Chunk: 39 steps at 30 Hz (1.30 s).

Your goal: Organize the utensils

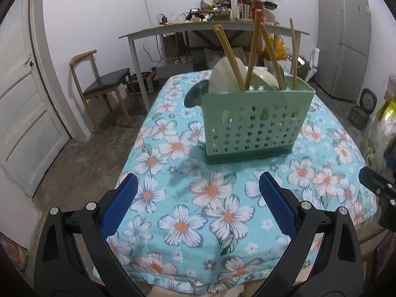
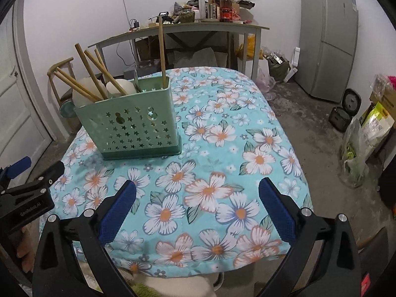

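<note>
In the left wrist view, the left gripper [image 1: 198, 198] fills the lower part of the frame with its blue pads spread wide and nothing between them, only the flowered tablecloth [image 1: 173, 222] beneath. The green utensil holder [image 1: 257, 126] stands upright just above the centre of the frame, well apart from the pads, with several wooden chopsticks [image 1: 229, 54] leaning out of its top at different angles and pale spoons or ladles [image 1: 222, 76] crowded behind them. A sliver of the right gripper [image 1: 378, 183] shows at the right edge. In the right wrist view, the right gripper [image 2: 198, 203] sits at the bottom of the frame, likewise released and empty, over bare cloth; the holder [image 2: 128, 126] is at the upper left, its chopsticks [image 2: 91, 74] fanned leftward and one stick [image 2: 162, 52] standing nearly straight at its right corner. The left gripper [image 2: 37, 178] appears at the left edge. No loose utensil is visible on the table in either view, so the sorting looks largely done. The risk from here, as I judge it, is a hand brushing the tall leaning sticks while reaching or drawing away: the holder is narrow and top-heavy with them, and the soft cloth under it could let it tip or slide.
</note>
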Each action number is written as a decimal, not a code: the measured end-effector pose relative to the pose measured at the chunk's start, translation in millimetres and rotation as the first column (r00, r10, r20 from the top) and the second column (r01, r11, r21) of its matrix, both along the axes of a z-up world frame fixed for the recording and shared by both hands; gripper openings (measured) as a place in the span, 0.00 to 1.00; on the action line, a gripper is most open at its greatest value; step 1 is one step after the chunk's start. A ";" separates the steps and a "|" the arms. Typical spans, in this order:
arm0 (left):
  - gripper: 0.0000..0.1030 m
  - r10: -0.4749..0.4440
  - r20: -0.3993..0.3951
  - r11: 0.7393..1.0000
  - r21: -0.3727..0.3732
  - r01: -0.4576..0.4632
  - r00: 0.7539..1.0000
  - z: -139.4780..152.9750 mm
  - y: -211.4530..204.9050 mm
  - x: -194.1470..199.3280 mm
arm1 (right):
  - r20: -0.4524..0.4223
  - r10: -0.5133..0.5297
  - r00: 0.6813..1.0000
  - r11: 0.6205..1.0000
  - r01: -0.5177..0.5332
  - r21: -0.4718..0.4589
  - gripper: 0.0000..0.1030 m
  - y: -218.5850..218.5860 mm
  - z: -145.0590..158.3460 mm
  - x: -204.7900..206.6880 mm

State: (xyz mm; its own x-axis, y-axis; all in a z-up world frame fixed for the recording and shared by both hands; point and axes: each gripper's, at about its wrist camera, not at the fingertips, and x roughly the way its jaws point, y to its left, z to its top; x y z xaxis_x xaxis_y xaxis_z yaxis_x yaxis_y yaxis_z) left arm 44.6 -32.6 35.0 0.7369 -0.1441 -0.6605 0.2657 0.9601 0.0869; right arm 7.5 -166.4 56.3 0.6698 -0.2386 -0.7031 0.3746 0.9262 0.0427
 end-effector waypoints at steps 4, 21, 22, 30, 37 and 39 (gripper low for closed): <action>0.92 0.024 0.001 1.000 -0.002 -0.024 1.000 -0.1 6.9 -1.7 | -0.015 -0.008 1.000 1.000 0.008 0.002 0.94 0.9 -3.5 -5.6; 0.92 0.072 -0.046 0.997 0.041 -0.070 0.996 -6.7 13.6 3.4 | -0.013 -0.081 0.997 0.997 0.081 -0.003 0.94 -25.7 -6.8 -19.1; 0.92 0.073 -0.050 0.996 0.045 -0.071 0.996 -7.0 13.6 3.7 | -0.012 -0.085 0.996 0.996 0.085 -0.001 0.94 -27.5 -6.7 -19.7; 0.92 0.103 -0.056 0.994 0.048 -0.100 0.993 -8.2 17.5 6.2 | -0.010 -0.095 0.995 0.995 0.095 0.006 0.94 -35.0 -8.4 -19.7; 0.92 0.108 -0.059 0.993 0.047 -0.106 0.992 -7.1 19.3 5.5 | -0.011 -0.080 0.997 0.997 0.080 0.001 0.94 -32.3 -9.3 -17.5; 0.92 0.109 -0.059 0.993 0.050 -0.106 0.992 -6.9 19.7 5.0 | -0.009 -0.075 0.997 0.997 0.075 -0.002 0.94 -31.3 -8.9 -17.5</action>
